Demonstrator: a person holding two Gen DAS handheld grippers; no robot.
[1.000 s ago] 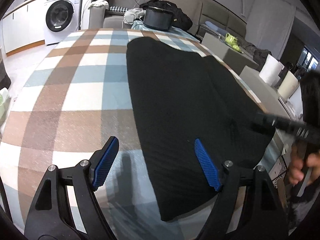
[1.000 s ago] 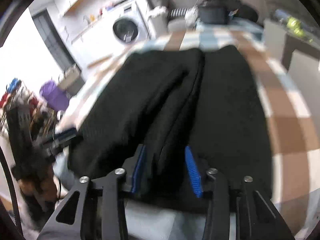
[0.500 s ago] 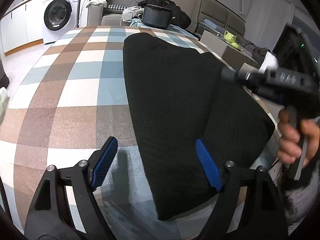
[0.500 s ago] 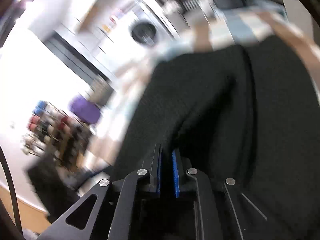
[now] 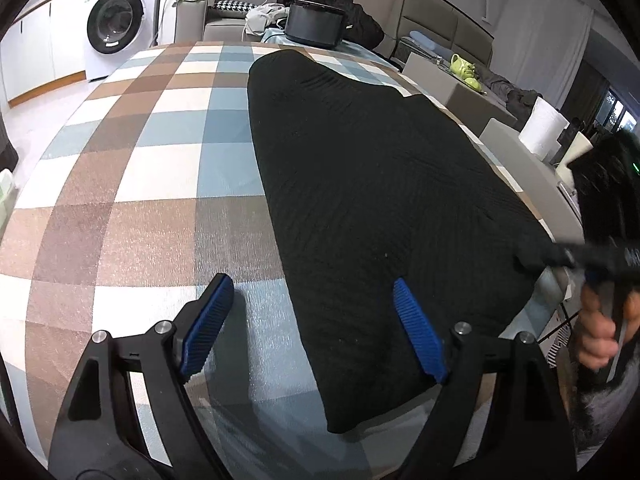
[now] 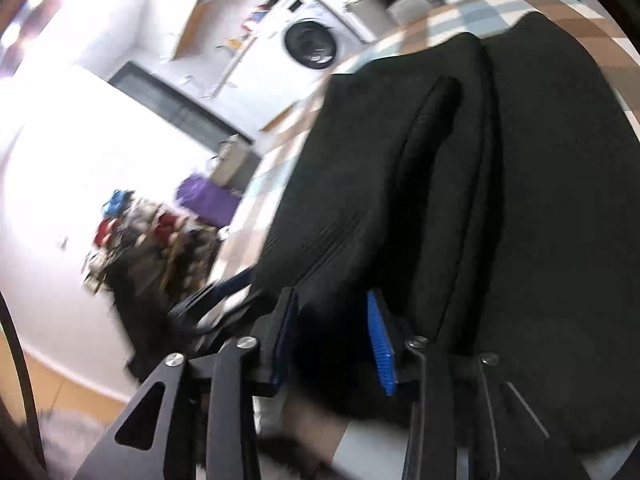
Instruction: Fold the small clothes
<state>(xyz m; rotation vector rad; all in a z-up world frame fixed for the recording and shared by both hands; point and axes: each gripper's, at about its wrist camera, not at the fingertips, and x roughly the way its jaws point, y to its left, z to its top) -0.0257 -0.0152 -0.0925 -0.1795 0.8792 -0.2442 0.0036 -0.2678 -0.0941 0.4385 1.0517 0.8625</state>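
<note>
1. Black garment [image 5: 372, 184]: ribbed dark knit lying lengthwise on the tabletop [image 5: 132, 184], running from the near edge toward the far end and taking up the right half of the surface. Its near right corner is at the tabletop's right edge. In the right wrist view the cloth [image 6: 460, 184] shows a raised fold running along its length.
2. Left tool [image 5: 316, 328]: fingers spread wide, blue ribbed pads facing each other. The left pad is over bare tabletop; the right pad is over the garment's near end. Nothing is held between them.
3. Right tool [image 6: 332, 340]: fingers partly apart with garment cloth bunched between the blue pads. The view is blurred, so I cannot tell whether the pads press on the cloth. In the left wrist view it appears at the garment's near right corner [image 5: 576, 256], with the person's hand [image 5: 600, 328] on its grip.
4. Tabletop covering: check pattern in brown, blue and white.
5. Dark pot [image 5: 316, 28]: at the far end, beyond the garment, well apart from both tools.
6. Washing machine [image 5: 116, 28]: white, far left, beyond the tabletop.
7. White paper roll [image 5: 542, 128]: right of the tabletop, on a separate grey surface.
8. Yellow-green item [image 5: 464, 70]: far right; too small to identify.
</note>
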